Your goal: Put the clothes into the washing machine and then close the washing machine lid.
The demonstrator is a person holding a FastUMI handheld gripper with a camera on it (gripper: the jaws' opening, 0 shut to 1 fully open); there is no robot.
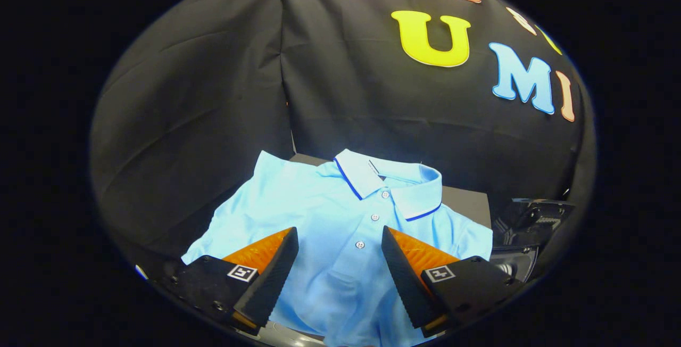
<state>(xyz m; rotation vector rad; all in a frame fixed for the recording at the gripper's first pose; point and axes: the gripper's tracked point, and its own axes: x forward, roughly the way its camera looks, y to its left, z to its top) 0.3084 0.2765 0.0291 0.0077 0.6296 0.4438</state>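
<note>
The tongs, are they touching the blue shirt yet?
Cannot tell. In the gripper view the tongs stand open with the blue shirt lying between and beyond the fingers, but no plain contact or gap shows.

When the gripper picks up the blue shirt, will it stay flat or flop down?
Probably flop: the blue shirt is thin cloth, already wrinkled and draping. It looks light, so it should lift easily. The gripper is open, fingers either side of the button strip, so a pinch would likely bunch the cloth.

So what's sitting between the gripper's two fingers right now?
The gripper view shows the open gripper with the blue polo shirt between its fingers, button placket centred; neither finger presses on it.
</note>
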